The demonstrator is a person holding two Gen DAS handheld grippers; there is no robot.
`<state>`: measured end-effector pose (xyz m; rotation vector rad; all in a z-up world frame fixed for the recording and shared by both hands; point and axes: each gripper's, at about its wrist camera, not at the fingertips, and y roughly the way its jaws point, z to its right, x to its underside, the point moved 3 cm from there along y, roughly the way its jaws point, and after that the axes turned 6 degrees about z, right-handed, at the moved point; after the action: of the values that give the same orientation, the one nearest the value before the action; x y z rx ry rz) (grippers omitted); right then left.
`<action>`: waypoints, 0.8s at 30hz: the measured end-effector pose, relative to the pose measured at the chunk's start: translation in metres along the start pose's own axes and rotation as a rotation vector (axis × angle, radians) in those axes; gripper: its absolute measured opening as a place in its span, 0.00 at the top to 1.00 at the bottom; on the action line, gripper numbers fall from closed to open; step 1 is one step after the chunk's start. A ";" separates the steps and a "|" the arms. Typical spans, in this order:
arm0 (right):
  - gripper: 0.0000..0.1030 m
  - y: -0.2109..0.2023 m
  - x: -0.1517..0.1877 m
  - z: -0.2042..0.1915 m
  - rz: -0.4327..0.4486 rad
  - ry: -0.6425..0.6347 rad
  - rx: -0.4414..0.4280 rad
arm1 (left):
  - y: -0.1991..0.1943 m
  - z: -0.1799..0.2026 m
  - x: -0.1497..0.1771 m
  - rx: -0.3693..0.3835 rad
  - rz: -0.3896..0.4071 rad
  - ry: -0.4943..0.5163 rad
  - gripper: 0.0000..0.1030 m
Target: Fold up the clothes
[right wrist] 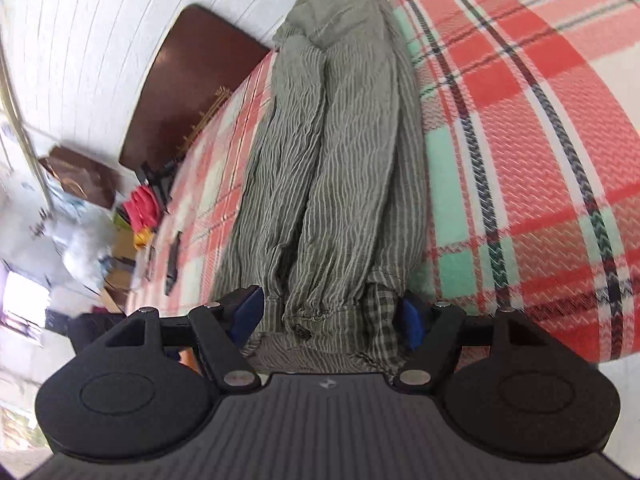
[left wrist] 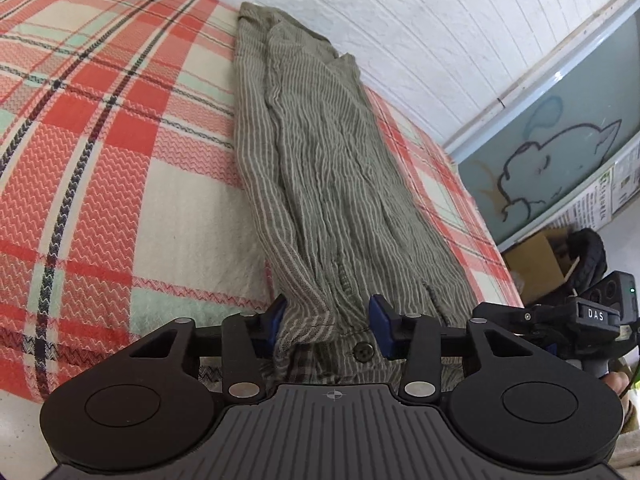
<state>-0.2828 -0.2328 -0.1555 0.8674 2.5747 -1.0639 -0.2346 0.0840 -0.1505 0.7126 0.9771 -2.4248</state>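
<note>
Shirt (left wrist: 316, 168) is the whole story here: an olive-green striped button-up, already folded lengthwise into a long narrow strip, lying on the red, cream and mint plaid blanket (left wrist: 100, 140) that covers the bed. Its long axis runs straight away from both cameras, with the near end at the grippers and the far end up by the white wall (left wrist: 420, 40). What looks like the collar sits at that far end, so I'd say it points away from the person.

Left gripper (left wrist: 332, 322) has the near end bunched between its blue pads (left wrist: 380, 320), with a dark button (left wrist: 363, 351) sitting right in the gap. The left pad is on the cloth, but I can't tell whether the right one really presses, so a firm pinch is unconfirmed. Right gripper (right wrist: 334, 316) straddles the near end too, fingers fairly wide, with cuffs and a checked inner layer filling the gap. Same deal, contact at the pads but I can't call it a real clamp.

My read on the step: both ends of the near edge are being taken up so the strip can be folded across. Next move would need a solid pinch through all the layers on both sides, then lifting and carrying the near end evenly toward the collar so the stacked sleeves don't slide out.
</note>
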 end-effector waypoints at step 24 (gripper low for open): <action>0.78 -0.002 0.025 -0.011 0.107 -0.247 0.119 | 0.000 0.008 0.003 -0.115 -0.006 0.026 0.87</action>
<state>-0.3037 -0.2155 -0.1573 0.8330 2.2579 -1.2193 -0.2392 0.0781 -0.1473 0.7029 1.1209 -2.3481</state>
